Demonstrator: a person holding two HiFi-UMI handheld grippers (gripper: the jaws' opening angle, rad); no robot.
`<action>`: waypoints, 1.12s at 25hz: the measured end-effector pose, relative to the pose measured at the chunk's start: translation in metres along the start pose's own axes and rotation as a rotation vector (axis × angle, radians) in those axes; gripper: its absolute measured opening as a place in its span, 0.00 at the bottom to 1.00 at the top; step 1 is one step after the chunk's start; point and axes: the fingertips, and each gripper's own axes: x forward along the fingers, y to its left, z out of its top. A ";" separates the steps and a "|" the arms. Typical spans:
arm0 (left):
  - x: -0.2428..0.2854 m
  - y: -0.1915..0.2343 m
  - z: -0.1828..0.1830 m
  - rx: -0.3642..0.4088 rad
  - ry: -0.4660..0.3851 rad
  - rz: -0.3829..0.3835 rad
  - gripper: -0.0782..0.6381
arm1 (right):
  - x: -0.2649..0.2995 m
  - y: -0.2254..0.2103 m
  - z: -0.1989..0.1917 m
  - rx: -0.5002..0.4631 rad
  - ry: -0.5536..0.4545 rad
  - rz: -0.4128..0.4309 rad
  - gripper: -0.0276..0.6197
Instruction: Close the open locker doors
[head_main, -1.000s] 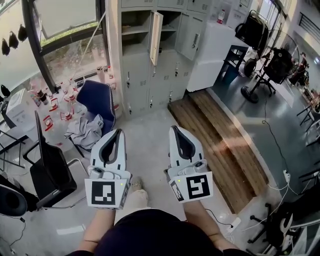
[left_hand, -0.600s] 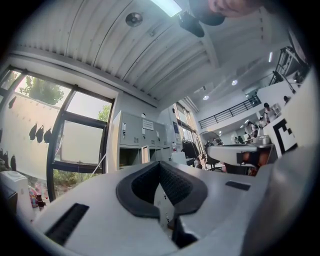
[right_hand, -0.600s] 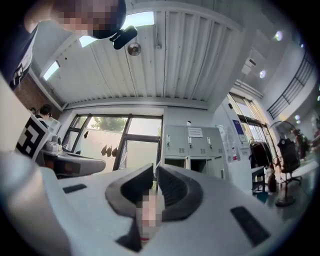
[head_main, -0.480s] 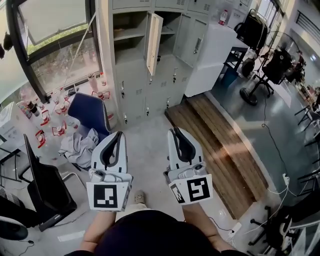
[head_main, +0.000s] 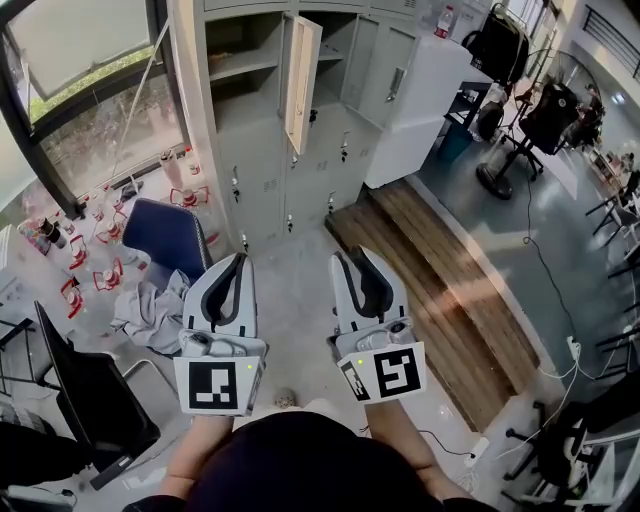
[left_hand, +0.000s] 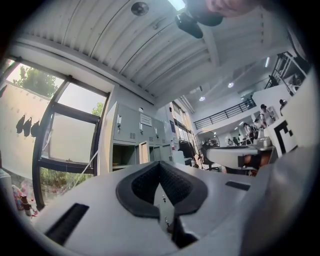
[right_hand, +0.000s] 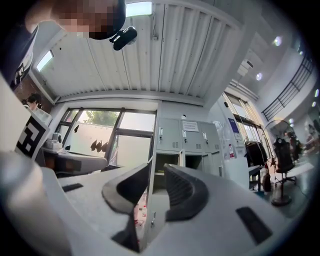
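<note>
A grey locker bank (head_main: 262, 150) stands ahead. One upper door (head_main: 300, 72) hangs open, with open compartments on both sides of it. The lockers also show far off in the left gripper view, with the door (left_hand: 143, 152) ajar. In the right gripper view an open compartment (right_hand: 167, 162) sits beyond the jaws. My left gripper (head_main: 238, 259) is shut and empty, its pads meeting at the tip (left_hand: 160, 164). My right gripper (head_main: 355, 258) has just been opening. It is open, with a gap between its pads (right_hand: 156, 172) and nothing in it. Both grippers hang well short of the lockers.
A blue chair (head_main: 165, 235) and a heap of cloth (head_main: 150, 310) lie left of my path. A black chair (head_main: 90, 400) is nearer. A wooden platform (head_main: 440, 280) and a white cabinet (head_main: 420, 110) lie to the right. Small red-and-white items (head_main: 85, 250) sit under the window.
Both grippers have moved forward and the lockers stand nearer and larger. The right gripper's jaws, together a second ago, now stand apart. The left jaws stay together.
</note>
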 end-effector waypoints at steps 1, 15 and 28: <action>0.004 0.001 -0.002 -0.001 0.001 -0.005 0.11 | 0.003 -0.001 -0.003 0.001 0.005 -0.002 0.17; 0.051 0.021 -0.026 -0.018 0.023 0.017 0.11 | 0.049 -0.020 -0.037 0.043 0.045 0.028 0.23; 0.176 0.038 -0.046 -0.005 0.039 0.076 0.11 | 0.159 -0.095 -0.075 0.032 0.084 0.090 0.30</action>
